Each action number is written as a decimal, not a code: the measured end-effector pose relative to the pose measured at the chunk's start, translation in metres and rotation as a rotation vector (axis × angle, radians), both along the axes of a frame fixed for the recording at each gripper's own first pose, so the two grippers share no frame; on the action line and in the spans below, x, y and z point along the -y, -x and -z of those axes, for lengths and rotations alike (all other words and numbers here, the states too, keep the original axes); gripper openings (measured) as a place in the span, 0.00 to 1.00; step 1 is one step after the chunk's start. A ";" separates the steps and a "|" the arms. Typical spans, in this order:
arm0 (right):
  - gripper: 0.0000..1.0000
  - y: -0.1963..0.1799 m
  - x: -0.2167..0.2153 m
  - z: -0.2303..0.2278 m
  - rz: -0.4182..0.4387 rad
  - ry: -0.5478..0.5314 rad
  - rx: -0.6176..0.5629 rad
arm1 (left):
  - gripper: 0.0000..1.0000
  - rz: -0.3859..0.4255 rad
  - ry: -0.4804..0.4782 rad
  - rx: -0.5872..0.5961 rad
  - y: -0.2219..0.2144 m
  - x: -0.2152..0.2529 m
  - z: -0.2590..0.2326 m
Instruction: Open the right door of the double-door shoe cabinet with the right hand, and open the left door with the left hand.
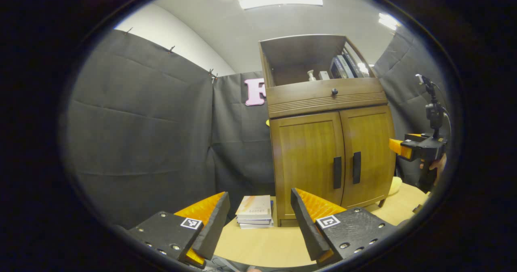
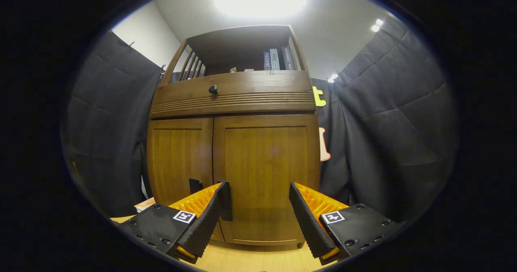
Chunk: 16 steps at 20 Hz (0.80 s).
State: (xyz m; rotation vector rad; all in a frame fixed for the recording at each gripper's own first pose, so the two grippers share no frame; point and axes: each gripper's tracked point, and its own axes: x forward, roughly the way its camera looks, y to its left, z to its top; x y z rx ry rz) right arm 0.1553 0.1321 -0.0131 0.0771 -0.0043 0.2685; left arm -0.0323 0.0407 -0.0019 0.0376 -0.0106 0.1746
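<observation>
Left gripper [image 1: 256, 219]: jaws spread, holding nothing; hangs well short of the shoe cabinet [image 1: 323, 102], which stands ahead and to the right of them on the table [image 1: 262, 247].
Left door [image 1: 309, 163]: closed; its handle [image 1: 337, 172] lies above and right of the left jaws.
Right door [image 2: 266, 175]: closed, straight ahead of the right jaws; its handle [image 2: 227, 201] sits just behind the left-hand finger.
Right gripper [image 2: 255, 213]: jaws spread, empty, close to the door.
Advice: shift the right jaws left until they straddle the handle, close firmly, then pull along the hinge's arc, not straight back.
</observation>
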 end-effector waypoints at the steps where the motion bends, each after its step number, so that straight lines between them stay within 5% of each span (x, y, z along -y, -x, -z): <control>1: 0.97 -0.005 -0.005 0.001 -0.003 -0.001 -0.002 | 0.87 -0.007 -0.002 -0.001 0.000 -0.001 0.000; 16: 0.98 -0.062 -0.073 0.049 -0.070 0.012 -0.082 | 0.87 -0.149 -0.035 0.007 0.025 -0.034 -0.003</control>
